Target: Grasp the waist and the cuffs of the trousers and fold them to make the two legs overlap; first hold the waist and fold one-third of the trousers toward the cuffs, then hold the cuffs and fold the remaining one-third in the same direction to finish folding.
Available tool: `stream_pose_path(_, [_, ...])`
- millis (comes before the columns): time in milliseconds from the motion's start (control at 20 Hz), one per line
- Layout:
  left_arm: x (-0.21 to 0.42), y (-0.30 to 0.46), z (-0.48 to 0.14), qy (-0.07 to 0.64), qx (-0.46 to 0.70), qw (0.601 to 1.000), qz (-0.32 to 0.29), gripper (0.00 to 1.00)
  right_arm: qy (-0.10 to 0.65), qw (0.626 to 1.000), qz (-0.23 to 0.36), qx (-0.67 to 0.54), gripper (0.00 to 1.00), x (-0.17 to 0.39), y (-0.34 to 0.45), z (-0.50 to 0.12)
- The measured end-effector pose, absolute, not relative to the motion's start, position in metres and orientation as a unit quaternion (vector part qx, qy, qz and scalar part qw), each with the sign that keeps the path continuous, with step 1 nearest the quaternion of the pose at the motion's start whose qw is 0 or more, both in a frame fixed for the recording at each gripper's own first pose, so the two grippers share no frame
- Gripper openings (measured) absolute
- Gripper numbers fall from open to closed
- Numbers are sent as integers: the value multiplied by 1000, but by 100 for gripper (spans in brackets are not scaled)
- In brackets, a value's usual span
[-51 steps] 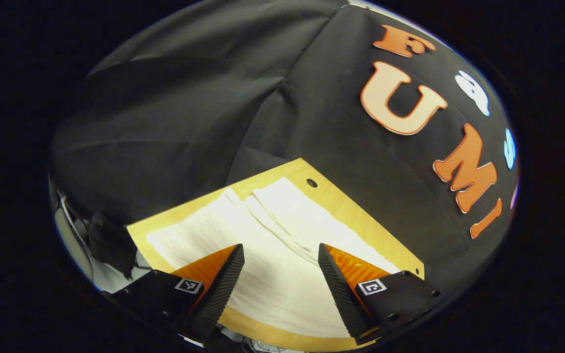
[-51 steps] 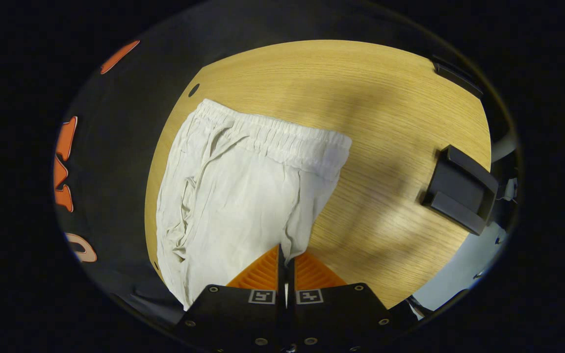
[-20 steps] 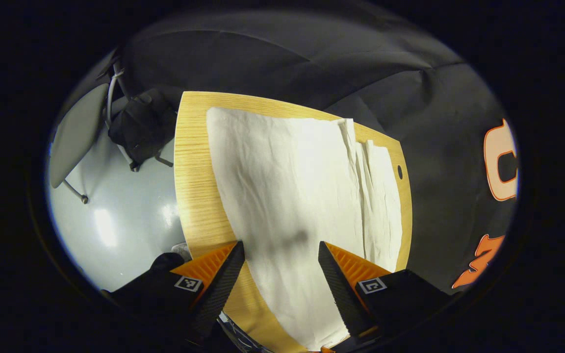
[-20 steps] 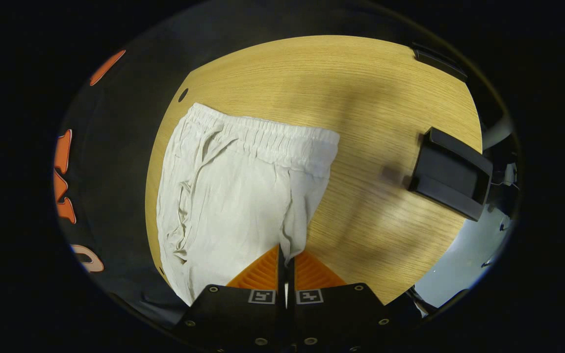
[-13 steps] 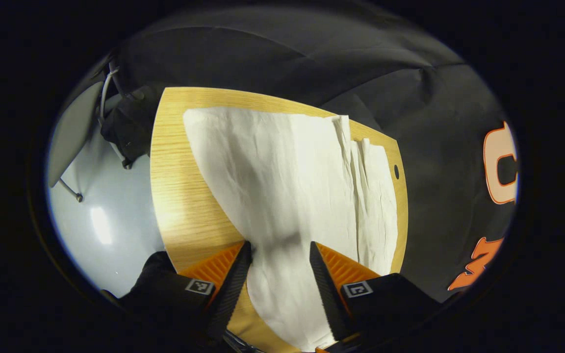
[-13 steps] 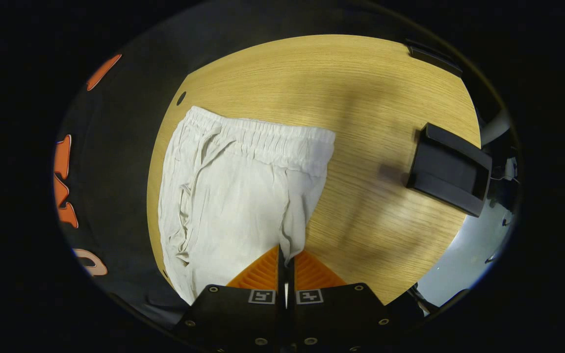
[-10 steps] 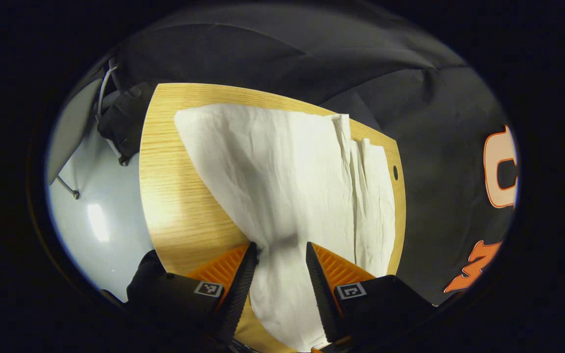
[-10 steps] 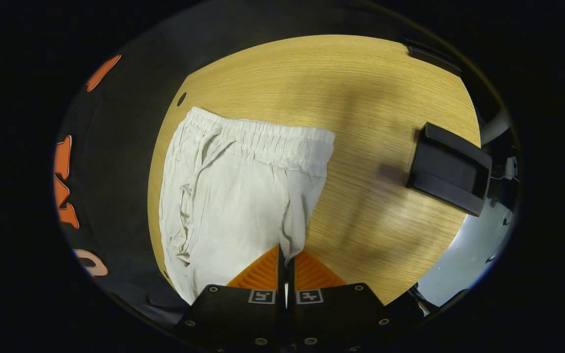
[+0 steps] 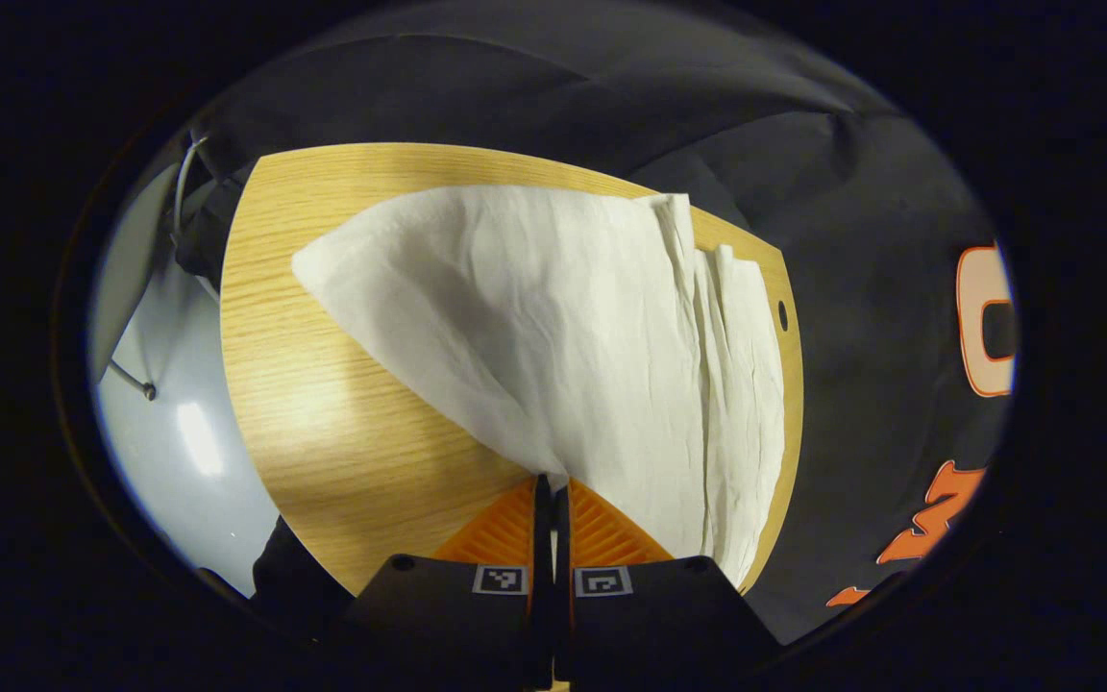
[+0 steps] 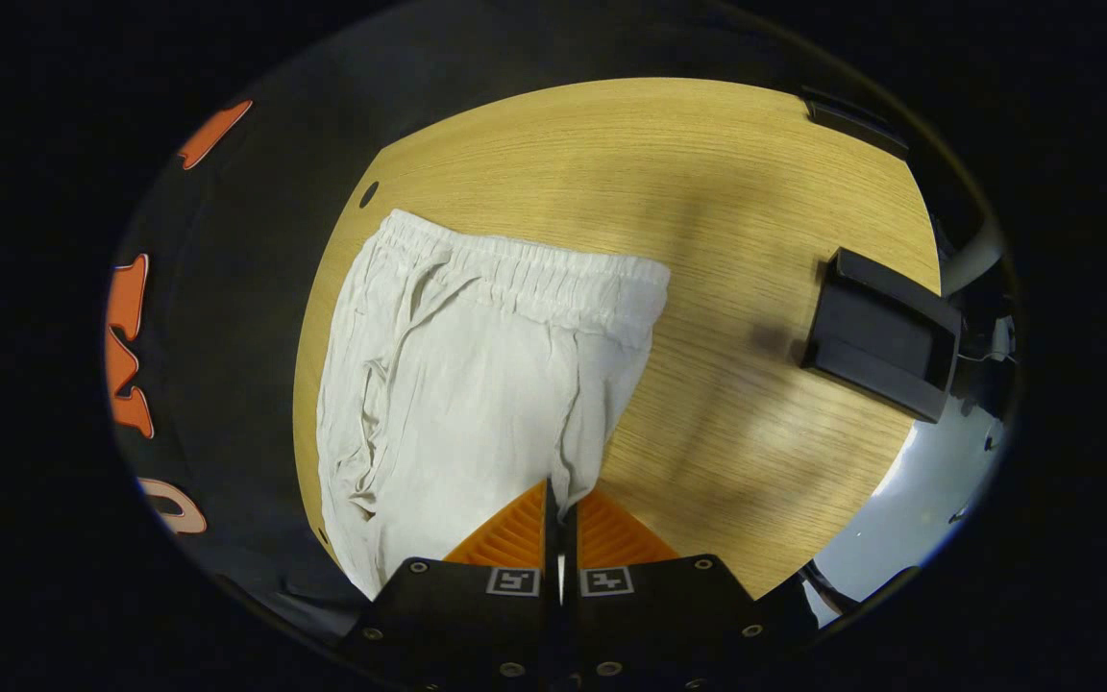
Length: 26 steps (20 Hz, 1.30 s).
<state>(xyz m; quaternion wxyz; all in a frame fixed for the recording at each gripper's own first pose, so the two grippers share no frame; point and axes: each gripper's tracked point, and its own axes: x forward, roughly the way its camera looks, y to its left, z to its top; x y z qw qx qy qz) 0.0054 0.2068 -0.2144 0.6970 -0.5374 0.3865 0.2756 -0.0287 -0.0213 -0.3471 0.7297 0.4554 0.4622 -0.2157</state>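
Note:
White trousers (image 10: 477,365) lie on a wooden table (image 10: 707,192), the elastic waist (image 10: 525,264) at the far end in the right gripper view. My right gripper (image 10: 555,500) is shut on the near edge of the cloth, which rises into its fingers. In the left gripper view the trousers (image 9: 592,346) spread across the table (image 9: 342,423) with a folded strip along the right edge. My left gripper (image 9: 551,490) is shut on a pinched fold of the cloth, which pulls into a cone toward its fingers.
A black box-shaped holder (image 10: 885,336) sits on the table at the right in the right gripper view. A round hole (image 10: 368,195) marks the table's far left corner. Pale floor (image 9: 179,432) lies beyond the table's left edge in the left gripper view.
My left gripper swung over the trousers, lowered with its fingers open around the cloth, then shut on it, drawing the fabric up. My right gripper has stayed shut on the cloth, barely moving.

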Motion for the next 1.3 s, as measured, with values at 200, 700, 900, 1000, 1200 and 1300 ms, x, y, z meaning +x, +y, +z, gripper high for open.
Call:
stream_pose_path(200, [17,209,-199,386,-533,711,247,4,438,738,-209,469,1,-23,-19,-328])
stream_pose_path(700, [110,208,-105,348,-499,783,129,4,389,771,-178,471,1,29,-7,-259])
stream_pose_path(900, [157,206,-94,346,-498,786,120,4,383,782,-158,465,1,75,2,-233])
stream_pose_path(1000, [184,204,-87,338,-501,788,120,4,386,790,-146,454,1,104,6,-225])
stream_pose_path(1200, [243,202,-78,328,-484,802,120,4,395,796,-130,440,1,163,13,-218])
stream_pose_path(1300, [278,200,-80,327,-480,805,119,4,403,795,-126,435,1,192,15,-224])
